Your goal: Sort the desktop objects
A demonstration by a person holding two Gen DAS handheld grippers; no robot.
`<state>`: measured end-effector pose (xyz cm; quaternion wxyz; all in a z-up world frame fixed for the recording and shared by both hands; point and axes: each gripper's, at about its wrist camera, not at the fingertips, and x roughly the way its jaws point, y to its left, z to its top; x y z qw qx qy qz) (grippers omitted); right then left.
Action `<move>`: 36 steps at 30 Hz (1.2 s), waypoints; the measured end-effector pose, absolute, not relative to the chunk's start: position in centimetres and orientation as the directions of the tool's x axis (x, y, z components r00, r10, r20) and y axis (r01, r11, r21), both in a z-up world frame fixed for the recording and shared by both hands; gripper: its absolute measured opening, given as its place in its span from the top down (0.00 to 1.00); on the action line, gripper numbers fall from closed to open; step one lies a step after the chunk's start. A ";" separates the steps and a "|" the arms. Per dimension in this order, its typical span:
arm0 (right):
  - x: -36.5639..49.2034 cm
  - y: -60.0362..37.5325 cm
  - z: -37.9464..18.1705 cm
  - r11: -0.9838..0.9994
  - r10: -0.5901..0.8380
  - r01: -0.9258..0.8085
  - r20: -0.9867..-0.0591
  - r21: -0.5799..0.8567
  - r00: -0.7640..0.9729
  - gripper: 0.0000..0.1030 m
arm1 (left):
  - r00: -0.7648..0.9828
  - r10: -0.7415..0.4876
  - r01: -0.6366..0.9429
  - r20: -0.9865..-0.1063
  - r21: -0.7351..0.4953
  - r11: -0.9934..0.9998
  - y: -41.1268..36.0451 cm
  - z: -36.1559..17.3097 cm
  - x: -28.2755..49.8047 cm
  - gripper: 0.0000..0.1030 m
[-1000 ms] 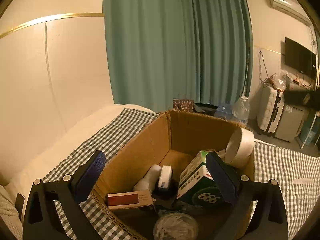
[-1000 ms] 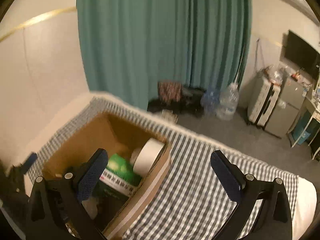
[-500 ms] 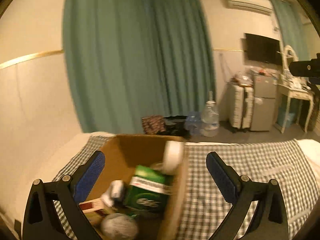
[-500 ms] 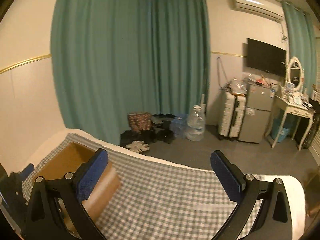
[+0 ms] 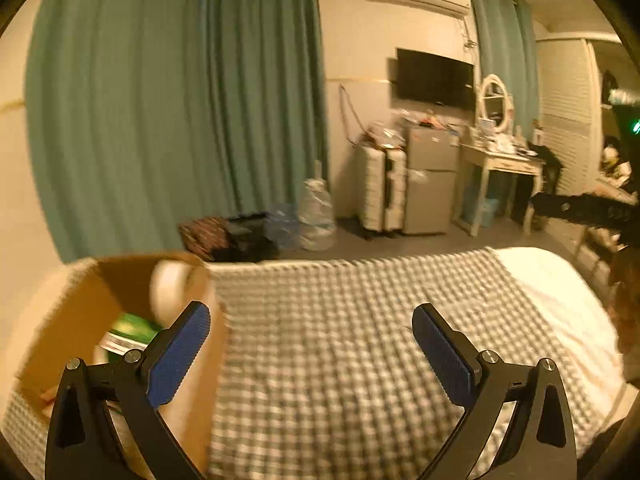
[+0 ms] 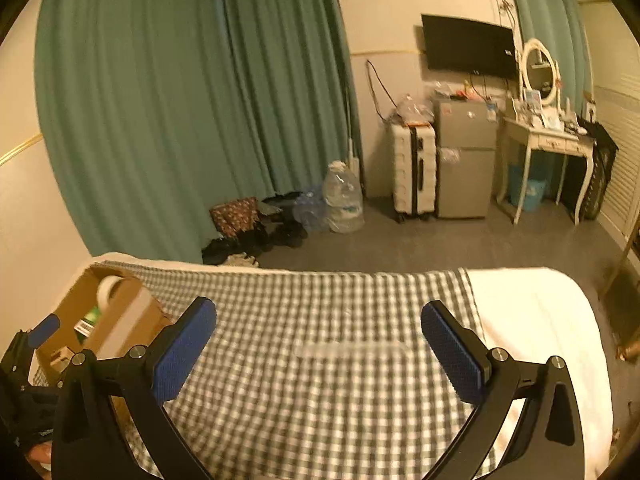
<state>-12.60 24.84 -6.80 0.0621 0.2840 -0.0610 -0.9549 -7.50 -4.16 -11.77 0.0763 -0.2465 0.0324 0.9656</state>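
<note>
Brown cardboard box (image 6: 120, 320), holding a white tape roll (image 6: 107, 289) and a green carton (image 6: 93, 315), sits at the checked cloth's (image 6: 320, 320) left edge, with the left gripper (image 5: 311, 350) and right gripper (image 6: 319, 345) spread wide, empty, above the cloth.

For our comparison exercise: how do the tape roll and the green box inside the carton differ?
The tape roll is white and round; the green box is green and flat-sided. The tape roll stands on edge against the carton's wall, higher than the green box, which sits lower down. Both lie inside the carton.
</note>
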 end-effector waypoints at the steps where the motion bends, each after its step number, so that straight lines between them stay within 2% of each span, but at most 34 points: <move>1: -12.7 25.1 -7.1 -0.986 -0.147 0.079 -0.539 0.148 -0.830 0.00 | -0.852 0.159 -0.183 -0.499 -0.001 -0.983 -3.7 -12.2 -7.8 0.00; 13: -18.1 28.9 -15.3 -0.992 -0.106 0.037 -0.647 0.120 -0.755 0.00 | -0.687 0.362 -0.427 -0.630 -0.054 -0.903 3.7 -18.3 -9.1 0.00; 17: -20.0 28.5 -17.5 -0.991 -0.135 0.089 -0.679 0.103 -0.721 0.00 | -0.654 0.352 -0.487 -0.670 0.016 -0.873 6.7 -20.9 -8.7 0.00; 21: -22.0 28.7 -19.0 -0.993 -0.110 0.098 -0.698 0.058 -0.707 0.00 | -0.588 0.378 -0.543 -0.715 0.002 -0.840 9.1 -23.9 -8.5 0.00; 26: -23.0 30.4 -20.1 -0.988 -0.146 0.064 -0.710 0.141 -0.689 0.00 | -0.518 0.403 -0.611 -0.755 -0.003 -0.791 11.8 -26.6 -8.6 0.00; 29: -23.7 31.1 -20.8 -0.988 -0.143 0.059 -0.717 0.141 -0.682 0.00 | -0.434 0.421 -0.621 -0.796 -0.074 -0.780 12.8 -28.5 -9.0 0.10; 32: -24.5 31.6 -21.3 -0.988 -0.136 0.043 -0.721 0.146 -0.679 0.00 | -0.426 0.405 -0.653 -0.809 -0.035 -0.756 13.6 -29.5 -8.2 0.17; 35: -25.1 32.5 -21.8 -0.982 -0.156 0.028 -0.722 0.187 -0.674 0.00 | -0.375 0.430 -0.676 -0.822 -0.075 -0.733 13.8 -29.3 -8.1 0.37; 36: -25.3 32.6 -22.0 -0.979 -0.167 0.028 -0.723 0.200 -0.670 0.00 | -0.360 0.436 -0.683 -0.825 -0.086 -0.725 13.8 -29.3 -8.0 0.48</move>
